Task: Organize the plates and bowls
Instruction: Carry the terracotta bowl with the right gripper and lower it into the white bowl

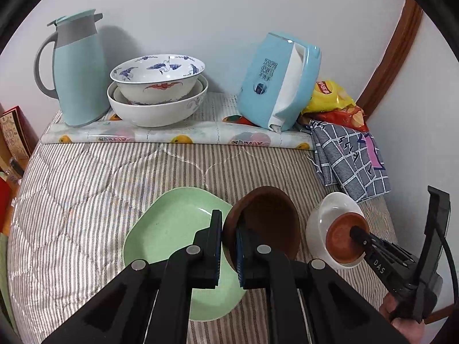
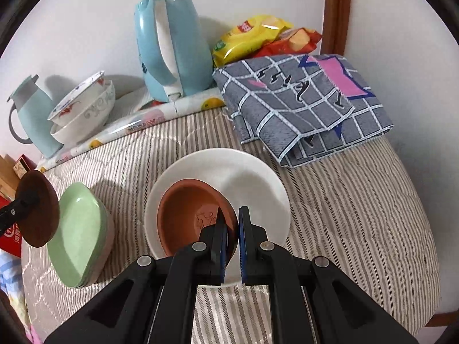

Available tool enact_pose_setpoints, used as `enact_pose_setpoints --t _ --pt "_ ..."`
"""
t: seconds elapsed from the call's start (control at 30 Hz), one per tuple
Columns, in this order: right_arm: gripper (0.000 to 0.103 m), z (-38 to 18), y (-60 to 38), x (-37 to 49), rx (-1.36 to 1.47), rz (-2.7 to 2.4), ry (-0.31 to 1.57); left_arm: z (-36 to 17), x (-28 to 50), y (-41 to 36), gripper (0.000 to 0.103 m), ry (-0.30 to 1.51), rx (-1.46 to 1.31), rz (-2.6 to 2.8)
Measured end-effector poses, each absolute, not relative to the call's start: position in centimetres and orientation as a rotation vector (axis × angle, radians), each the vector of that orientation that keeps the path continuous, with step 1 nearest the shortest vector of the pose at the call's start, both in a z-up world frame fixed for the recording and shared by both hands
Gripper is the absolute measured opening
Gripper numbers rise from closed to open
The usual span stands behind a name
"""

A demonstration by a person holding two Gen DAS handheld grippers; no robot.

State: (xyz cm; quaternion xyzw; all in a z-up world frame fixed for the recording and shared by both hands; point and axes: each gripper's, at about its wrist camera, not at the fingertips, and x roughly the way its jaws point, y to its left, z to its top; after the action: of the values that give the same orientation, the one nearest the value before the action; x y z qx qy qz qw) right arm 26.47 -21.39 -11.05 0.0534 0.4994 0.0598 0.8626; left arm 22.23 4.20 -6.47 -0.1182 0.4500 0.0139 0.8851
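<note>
My left gripper (image 1: 228,225) is shut on the rim of a dark brown bowl (image 1: 266,220), held tilted just right of a pale green plate (image 1: 172,229) on the striped quilt. The right wrist view shows the brown bowl (image 2: 37,209) at far left beside the green plate (image 2: 77,235). My right gripper (image 2: 232,220) is shut on the rim of a terracotta bowl (image 2: 186,215), tilted over a white dish (image 2: 235,169). Whether it touches the dish I cannot tell. From the left wrist view, the right gripper (image 1: 355,231) holds that terracotta bowl (image 1: 342,236) over the white dish (image 1: 330,209).
Along the back wall stand two stacked patterned bowls (image 1: 157,91), a light blue thermos jug (image 1: 77,68) and a tilted blue kettle (image 1: 278,83). Snack bags (image 2: 258,34) and a folded grey checked cloth (image 2: 301,106) lie at the back right. Boxes (image 1: 11,134) sit off the left edge.
</note>
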Motion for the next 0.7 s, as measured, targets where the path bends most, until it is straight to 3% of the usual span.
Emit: enact_pose_setpoints --t 0.7 --pt "0.007 -13.8 -20.6 29.4 0.072 0.117 1.130 -8.7 23.7 4.7 0.009 0.972 -0.268 0.017"
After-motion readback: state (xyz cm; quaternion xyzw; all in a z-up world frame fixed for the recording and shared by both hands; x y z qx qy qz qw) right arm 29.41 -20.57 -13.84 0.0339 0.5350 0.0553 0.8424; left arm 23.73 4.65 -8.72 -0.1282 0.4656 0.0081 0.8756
